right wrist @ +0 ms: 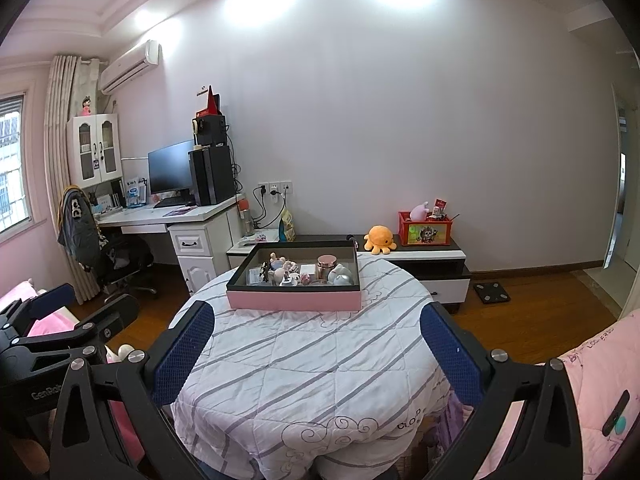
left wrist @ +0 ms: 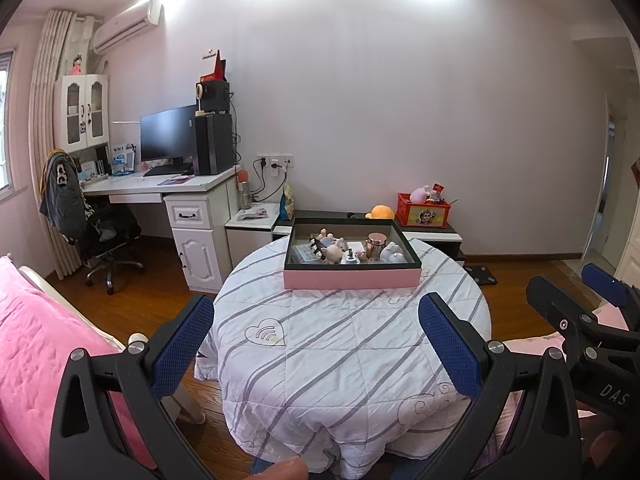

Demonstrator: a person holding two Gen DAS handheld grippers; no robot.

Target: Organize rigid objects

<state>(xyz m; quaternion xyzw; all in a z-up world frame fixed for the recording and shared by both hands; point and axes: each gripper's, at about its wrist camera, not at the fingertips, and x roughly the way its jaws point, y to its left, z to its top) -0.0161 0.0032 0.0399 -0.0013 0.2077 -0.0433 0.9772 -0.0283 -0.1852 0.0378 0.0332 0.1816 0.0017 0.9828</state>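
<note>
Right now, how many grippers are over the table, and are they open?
2. The left gripper hangs open over the near edge of the quilted table; the right gripper hangs open beside it. Both stand short of the pink box. None hidden.

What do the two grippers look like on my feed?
Both match: black plastic frames with triangular cutouts and silver screws. Left gripper and right gripper have fingers faced with textured blue pads. White lettering marks their bodies, "DAS" on the right, "GenRob" on the left.
</note>
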